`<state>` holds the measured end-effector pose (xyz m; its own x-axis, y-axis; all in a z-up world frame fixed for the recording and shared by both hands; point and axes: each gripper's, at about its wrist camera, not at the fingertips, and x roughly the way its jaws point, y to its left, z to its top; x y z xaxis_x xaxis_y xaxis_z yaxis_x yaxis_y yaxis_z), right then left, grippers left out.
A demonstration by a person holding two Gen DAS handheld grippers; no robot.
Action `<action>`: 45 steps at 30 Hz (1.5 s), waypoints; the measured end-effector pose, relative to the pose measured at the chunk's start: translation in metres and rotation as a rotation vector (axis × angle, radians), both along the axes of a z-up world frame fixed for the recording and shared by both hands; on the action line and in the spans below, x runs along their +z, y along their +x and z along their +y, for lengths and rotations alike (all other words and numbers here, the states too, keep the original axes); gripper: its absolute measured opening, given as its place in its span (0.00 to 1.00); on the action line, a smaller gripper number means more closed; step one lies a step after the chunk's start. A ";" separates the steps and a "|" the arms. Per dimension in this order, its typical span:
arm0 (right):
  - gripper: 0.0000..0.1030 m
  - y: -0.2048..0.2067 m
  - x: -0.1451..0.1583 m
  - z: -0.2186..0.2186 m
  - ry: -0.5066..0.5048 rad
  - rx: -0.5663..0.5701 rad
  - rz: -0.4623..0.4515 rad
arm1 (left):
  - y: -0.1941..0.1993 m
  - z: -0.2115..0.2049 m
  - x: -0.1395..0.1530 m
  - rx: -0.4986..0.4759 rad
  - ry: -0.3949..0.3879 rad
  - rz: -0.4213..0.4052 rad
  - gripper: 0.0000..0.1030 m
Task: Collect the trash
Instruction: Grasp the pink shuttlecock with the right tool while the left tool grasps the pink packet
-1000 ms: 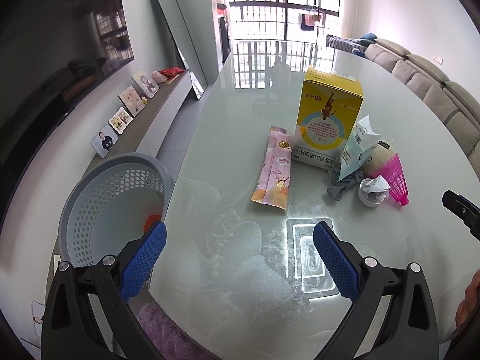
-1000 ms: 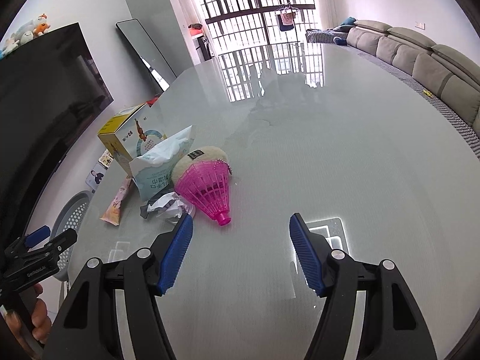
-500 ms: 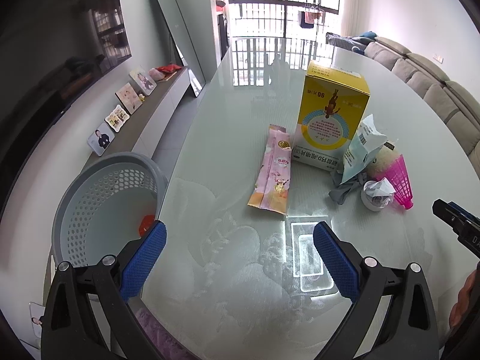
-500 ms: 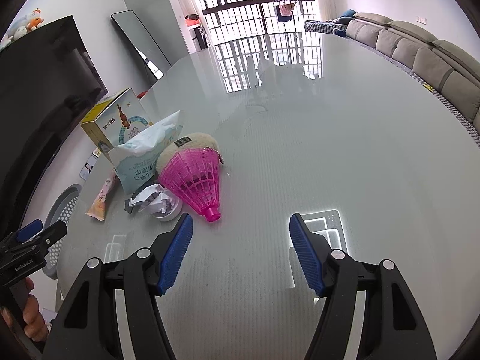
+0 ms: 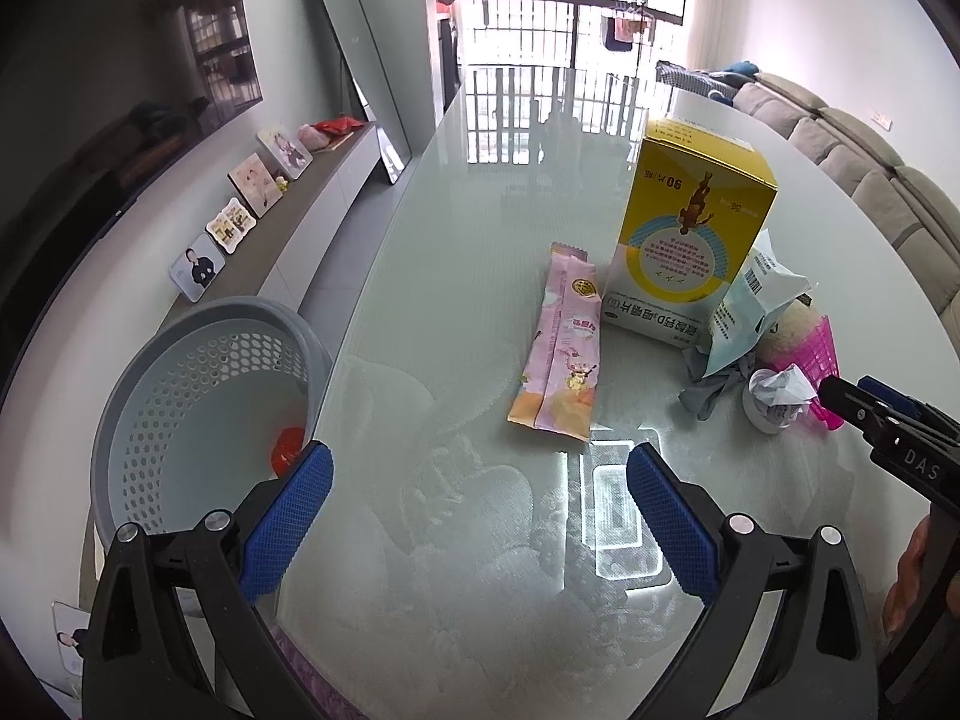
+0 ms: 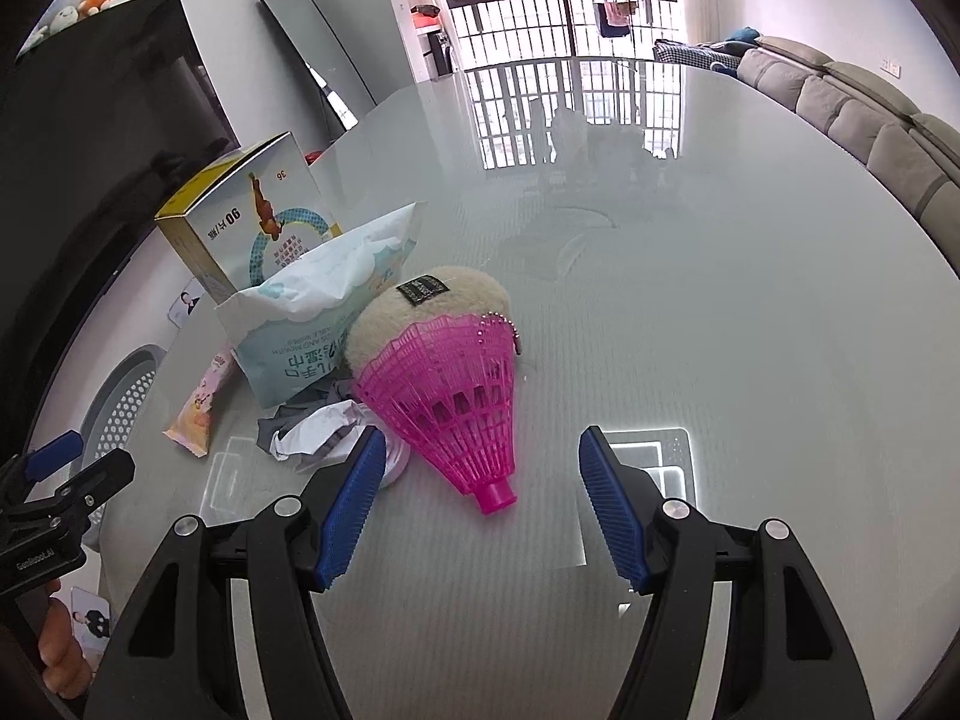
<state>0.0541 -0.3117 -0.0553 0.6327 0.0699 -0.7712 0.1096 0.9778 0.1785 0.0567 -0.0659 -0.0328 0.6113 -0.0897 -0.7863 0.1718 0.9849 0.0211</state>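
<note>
On the glass table (image 5: 480,228) lie a pink snack wrapper (image 5: 561,348), a yellow box (image 5: 690,240), a pale blue wipes packet (image 5: 750,306), a crumpled paper in a small cup (image 5: 774,396) and a pink plastic shuttlecock (image 6: 456,402) against a beige plush ball (image 6: 432,306). My left gripper (image 5: 480,516) is open and empty, short of the wrapper. My right gripper (image 6: 480,498) is open and empty, its jaws either side of the shuttlecock's narrow end. It also shows in the left wrist view (image 5: 888,426).
A grey perforated basket (image 5: 198,408) stands on the floor left of the table, with a red item (image 5: 288,450) inside. Photo frames (image 5: 240,222) line a low cabinet. A sofa (image 5: 870,180) runs along the right.
Both grippers have moved forward toward the trash pile. The right gripper has come close to the pink shuttlecock. Both stay open.
</note>
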 end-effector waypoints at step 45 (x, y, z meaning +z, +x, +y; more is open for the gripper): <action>0.34 -0.050 0.004 -0.041 0.060 -0.080 -0.006 | 0.030 -0.018 -0.015 -0.040 -0.013 0.024 0.94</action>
